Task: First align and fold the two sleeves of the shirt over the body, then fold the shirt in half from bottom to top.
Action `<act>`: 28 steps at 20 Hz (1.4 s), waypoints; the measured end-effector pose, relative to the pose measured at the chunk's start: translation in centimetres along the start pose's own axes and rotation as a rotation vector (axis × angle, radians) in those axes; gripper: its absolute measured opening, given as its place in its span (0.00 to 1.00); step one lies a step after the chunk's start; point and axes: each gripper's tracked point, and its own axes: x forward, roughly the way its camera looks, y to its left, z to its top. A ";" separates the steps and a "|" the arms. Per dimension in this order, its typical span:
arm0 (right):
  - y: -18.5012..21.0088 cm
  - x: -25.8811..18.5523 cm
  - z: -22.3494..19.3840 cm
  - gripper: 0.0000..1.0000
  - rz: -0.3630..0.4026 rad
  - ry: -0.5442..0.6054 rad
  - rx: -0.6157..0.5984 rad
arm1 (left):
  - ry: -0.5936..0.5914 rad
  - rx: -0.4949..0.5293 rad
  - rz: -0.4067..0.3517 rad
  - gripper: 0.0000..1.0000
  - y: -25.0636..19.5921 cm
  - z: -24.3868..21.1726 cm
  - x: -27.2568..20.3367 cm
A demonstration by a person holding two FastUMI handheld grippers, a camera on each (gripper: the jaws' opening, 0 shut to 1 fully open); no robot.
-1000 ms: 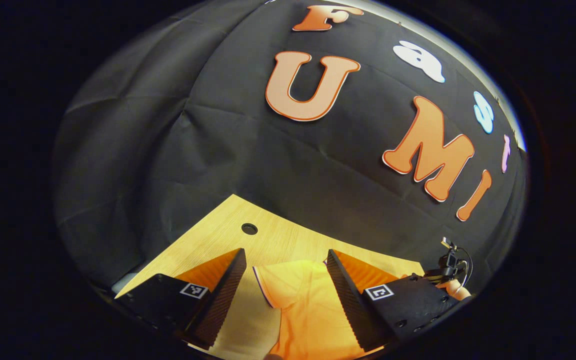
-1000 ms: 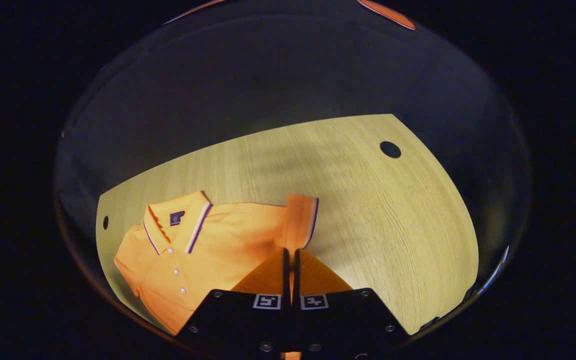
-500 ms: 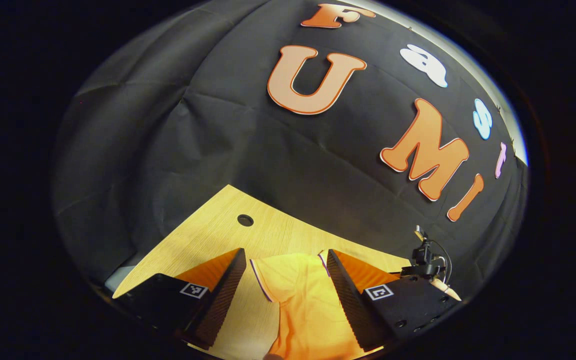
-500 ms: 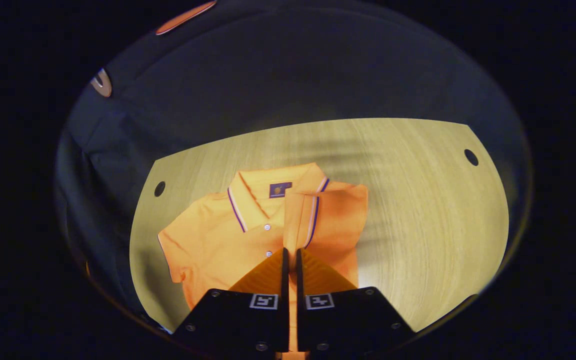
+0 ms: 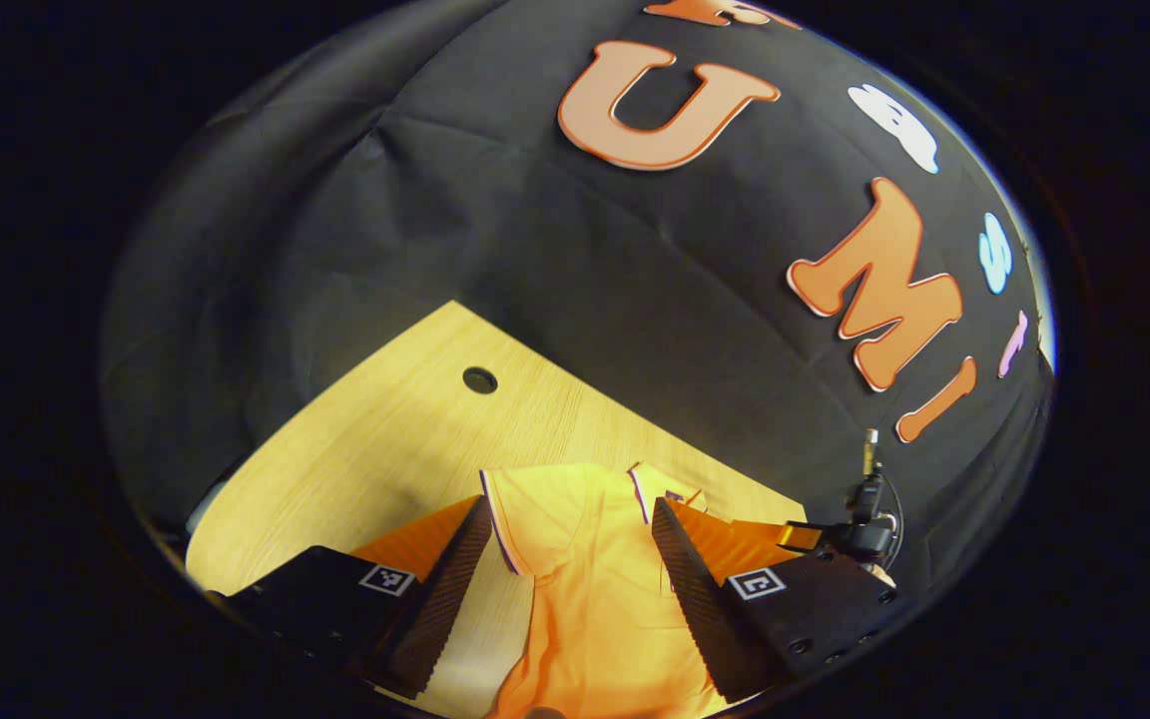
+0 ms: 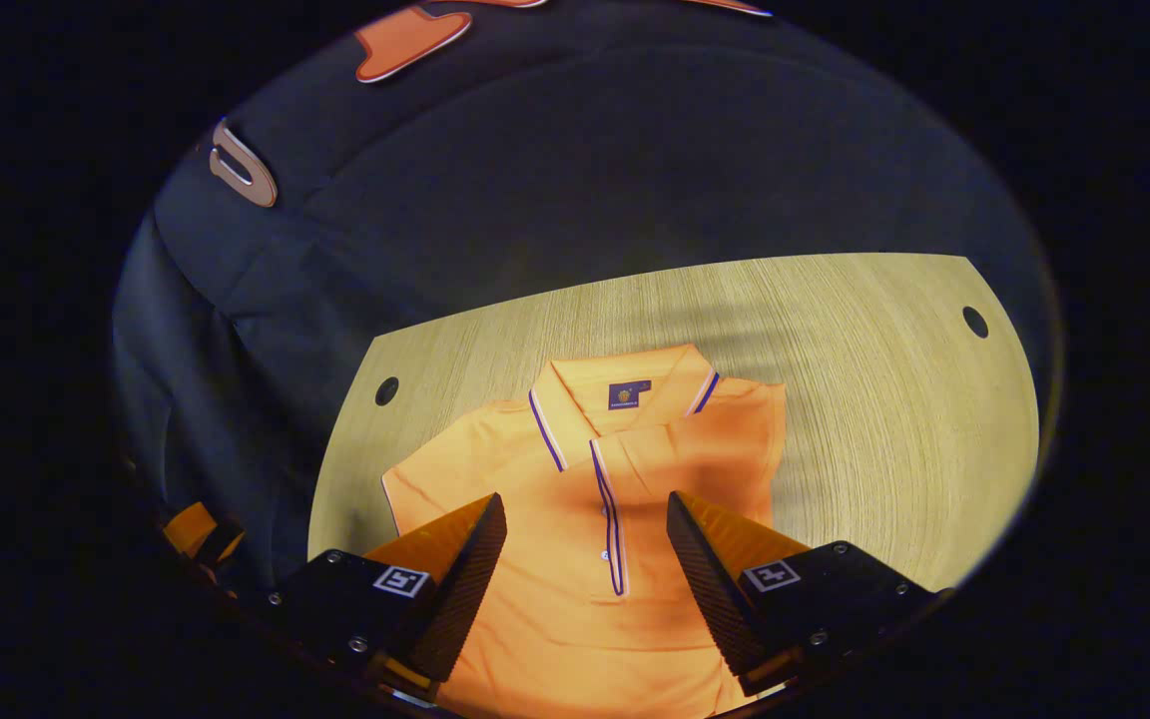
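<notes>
Now, in the left gripper view, the left gripper (image 5: 570, 559) hangs low over the near part of the wooden worktop (image 5: 385, 439) with its fingers spread wide and nothing pinched between them. The orange shirt (image 5: 585, 589) lies flat on the worktop, showing in the gap between the two fingers; its left sleeve (image 5: 515, 509), edged with a striped cuff, reaches out just beside the left finger. The collar (image 5: 660, 489) peeks out at the far side, near the right finger. A round hole (image 5: 479, 379) sits in the worktop far to the left, well apart from the shirt.

In the right gripper view, the right gripper (image 6: 585, 559) is likewise spread open, holding nothing, poised above the shirt's (image 6: 585, 619) body. The shirt lies flat with its long axis running from near to far, the collar (image 6: 625, 394) pointing to the far side toward the booth wall. One sleeve (image 6: 675, 469) is folded in over the chest, its striped cuff (image 6: 607, 519) running near to far down the middle of the body. The other sleeve (image 6: 435, 479) is spread out flat to the left. Round holes (image 6: 386, 390) mark the worktop (image 6: 884, 399) at far left and far right.
</notes>
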 end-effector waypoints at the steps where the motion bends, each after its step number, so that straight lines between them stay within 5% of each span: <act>1: -0.5 -0.9 0.0 0.98 -0.005 -0.006 0.001 | 0.036 -0.006 0.027 0.97 0.5 -0.8 1.1; 7: -3.5 -5.1 -0.2 0.98 -0.016 -0.037 0.010 | 0.238 -0.053 0.138 0.98 1.9 -3.4 6.8; 18: -9.3 -10.6 -1.3 0.99 -0.020 -0.068 0.049 | 0.488 0.021 0.397 0.98 5.9 -7.3 15.3; 28: -15.3 -10.8 -4.2 0.98 -0.041 -0.025 0.154 | 0.536 0.052 0.555 0.99 7.4 -9.9 17.4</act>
